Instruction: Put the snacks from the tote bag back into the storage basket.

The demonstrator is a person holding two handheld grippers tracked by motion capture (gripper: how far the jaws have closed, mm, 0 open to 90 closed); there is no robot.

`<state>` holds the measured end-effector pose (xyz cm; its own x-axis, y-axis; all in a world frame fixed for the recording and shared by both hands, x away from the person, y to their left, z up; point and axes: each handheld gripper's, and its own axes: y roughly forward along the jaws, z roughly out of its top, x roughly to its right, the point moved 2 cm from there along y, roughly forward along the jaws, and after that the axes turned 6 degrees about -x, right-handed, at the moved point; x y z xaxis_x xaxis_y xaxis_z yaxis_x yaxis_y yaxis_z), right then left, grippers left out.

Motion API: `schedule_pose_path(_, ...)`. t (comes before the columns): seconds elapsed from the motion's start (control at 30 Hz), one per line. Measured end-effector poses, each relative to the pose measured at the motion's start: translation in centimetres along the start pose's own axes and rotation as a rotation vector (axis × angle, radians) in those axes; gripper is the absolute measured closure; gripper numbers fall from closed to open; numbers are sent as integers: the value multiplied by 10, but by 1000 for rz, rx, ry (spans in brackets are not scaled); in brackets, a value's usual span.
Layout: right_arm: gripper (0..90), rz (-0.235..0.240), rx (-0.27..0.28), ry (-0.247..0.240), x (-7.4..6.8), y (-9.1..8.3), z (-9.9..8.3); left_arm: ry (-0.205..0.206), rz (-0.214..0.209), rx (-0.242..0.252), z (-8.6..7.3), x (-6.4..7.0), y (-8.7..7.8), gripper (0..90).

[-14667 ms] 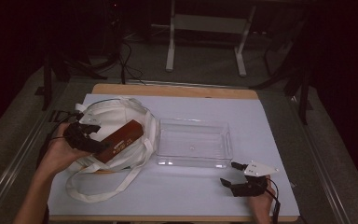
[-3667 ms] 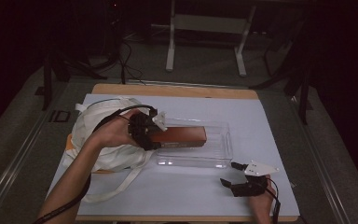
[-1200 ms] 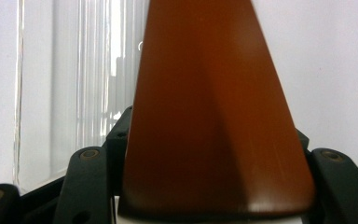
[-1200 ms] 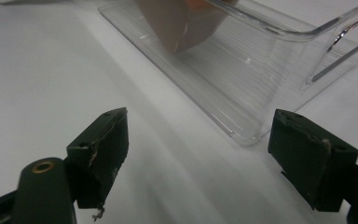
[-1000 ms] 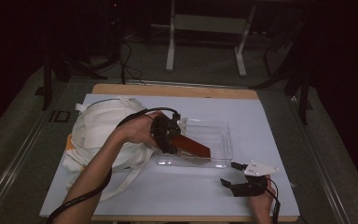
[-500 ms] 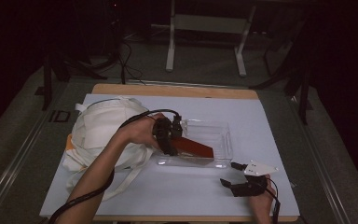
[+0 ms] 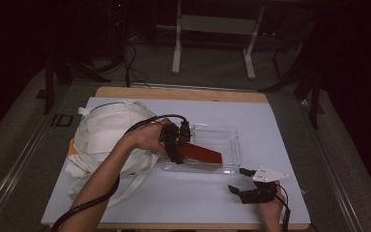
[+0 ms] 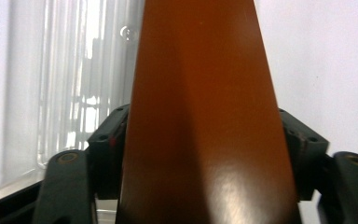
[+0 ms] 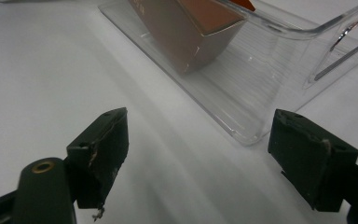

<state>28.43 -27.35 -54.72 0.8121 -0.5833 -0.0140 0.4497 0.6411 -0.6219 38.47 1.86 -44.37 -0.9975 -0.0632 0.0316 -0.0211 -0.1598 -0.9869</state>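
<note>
The right gripper (image 7: 244,180) rests near the front edge of the tabletop (image 7: 174,203), toward its right corner, jaws spread wide and holding nothing; the right gripper view shows both black jaws apart over the bare white surface.

Just beyond it, near the centre of the tabletop, stands the clear plastic tray (image 7: 232,145). The left gripper (image 7: 176,151) is clamped on one end of the brown box (image 7: 200,153), which tilts down into the tray with its far end low near the tray floor. The left gripper view shows the jaws pressing both sides of the box.

To complete the placement: lower the held end until the box lies flat on the tray floor, clear of the walls, then open the jaws.

Toward the left edge lies the white cloth bag (image 7: 106,135).
</note>
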Motion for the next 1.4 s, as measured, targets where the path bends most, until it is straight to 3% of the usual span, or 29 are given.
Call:
schedule_pose_path(0.57,201,2,0,1,0,0,0,-20,5,-13,1,-1,2,276)
schedule_pose_path(0.8,201,2,-1,2,0,0,0,-20,-26,1,-1,1,1,281)
schedule_pose_path(1.4,201,2,0,2,0,0,0,-13,12,20,-8,5,-13,282)
